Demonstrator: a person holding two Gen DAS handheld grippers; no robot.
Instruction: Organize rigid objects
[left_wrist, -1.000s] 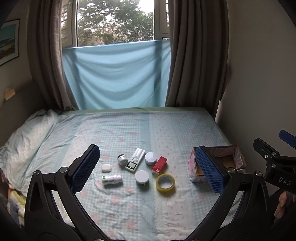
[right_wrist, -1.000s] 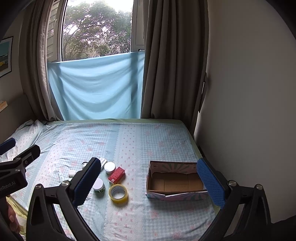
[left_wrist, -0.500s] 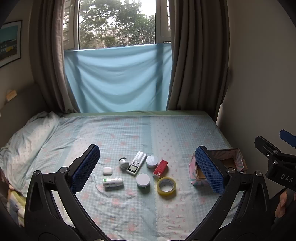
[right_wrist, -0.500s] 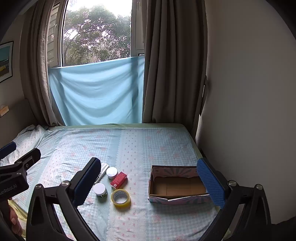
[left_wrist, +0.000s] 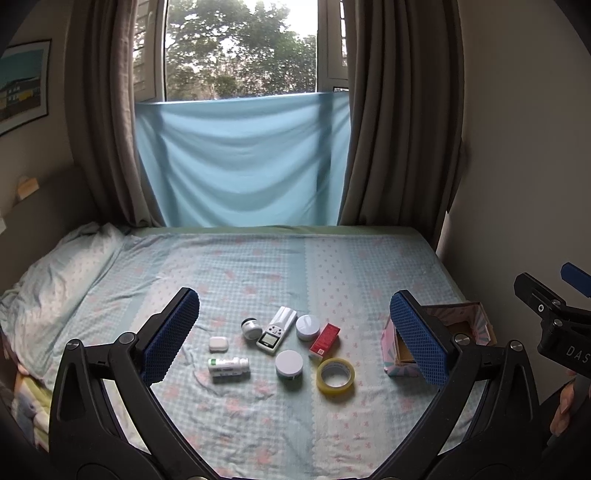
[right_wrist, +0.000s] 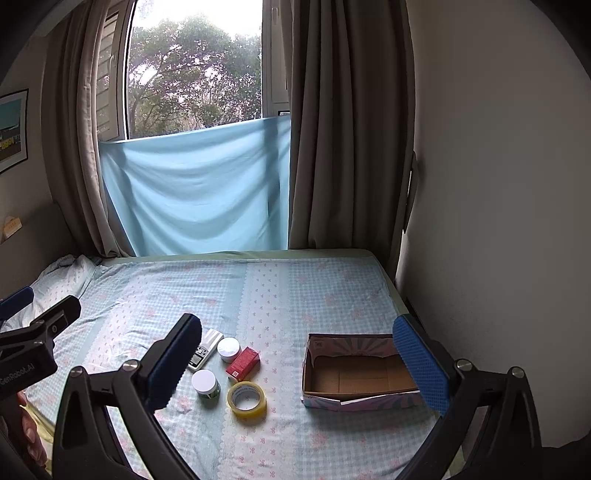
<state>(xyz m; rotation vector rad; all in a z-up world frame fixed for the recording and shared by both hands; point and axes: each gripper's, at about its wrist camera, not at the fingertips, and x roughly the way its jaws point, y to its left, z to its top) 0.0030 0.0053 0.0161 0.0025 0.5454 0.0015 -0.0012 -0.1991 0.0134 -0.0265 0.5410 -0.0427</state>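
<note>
Left gripper (left_wrist: 293, 338), right gripper (right_wrist: 301, 363): both spread wide, empty, held above bed (left_wrist: 332, 266) prob. pre-pick. Items clustered left of box (right_wrist: 360, 373), incl. tape roll (right_wrist: 246, 400), red carton (right_wrist: 242, 363); box empty, open-topped for loading.

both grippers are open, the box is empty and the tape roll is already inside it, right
Not quite. The tape roll lies on the bed, left of the box, not inside it; the right wrist view shows this. The box is empty and both grippers, left and right, are open.
</note>
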